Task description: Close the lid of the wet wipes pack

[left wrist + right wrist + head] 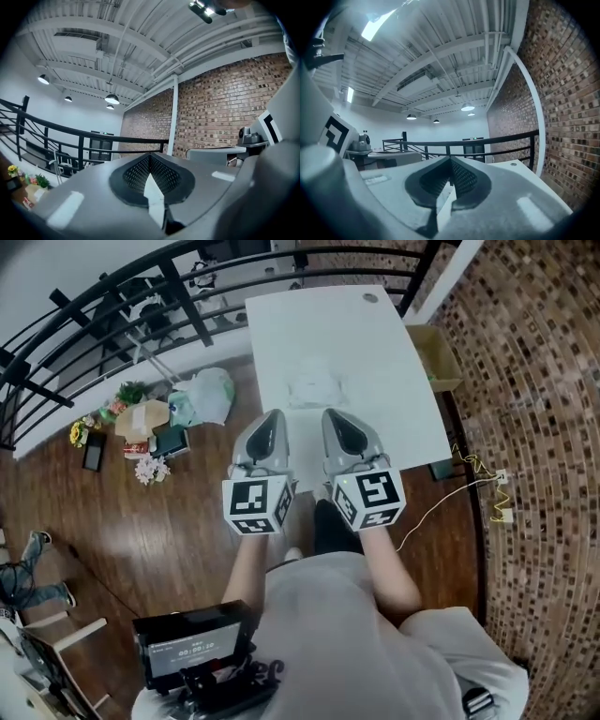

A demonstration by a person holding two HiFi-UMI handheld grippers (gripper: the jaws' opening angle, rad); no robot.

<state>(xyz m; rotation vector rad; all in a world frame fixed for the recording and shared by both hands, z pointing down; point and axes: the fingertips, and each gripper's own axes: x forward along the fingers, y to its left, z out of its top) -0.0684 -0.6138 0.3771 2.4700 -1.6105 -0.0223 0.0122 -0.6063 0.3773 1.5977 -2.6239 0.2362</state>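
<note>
Head view: you hold the left gripper (273, 418) and the right gripper (334, 416) side by side, both pointing away from you. Their tips are over the near edge of the white table (394, 399).

The wet wipes pack (317, 385) shows only in this view. It lies on the table just beyond the tips, between their two lines and apart from both. It is washed out white on white, so you cannot tell how its lid stands.

The head view alone also shows a plastic bag (212, 395) and flowers (150, 469) on the wood floor left of the table, and a cardboard box (438, 356) at its right edge.

Left gripper view: jaws together, pads (140, 174) meeting at the tip, nothing between them. Beyond are a black railing (93, 136), a brick wall (225, 112) and ceiling lamps (111, 99).

Right gripper view: jaws likewise together and empty. The railing runs across behind them, with brick on the right.
</note>
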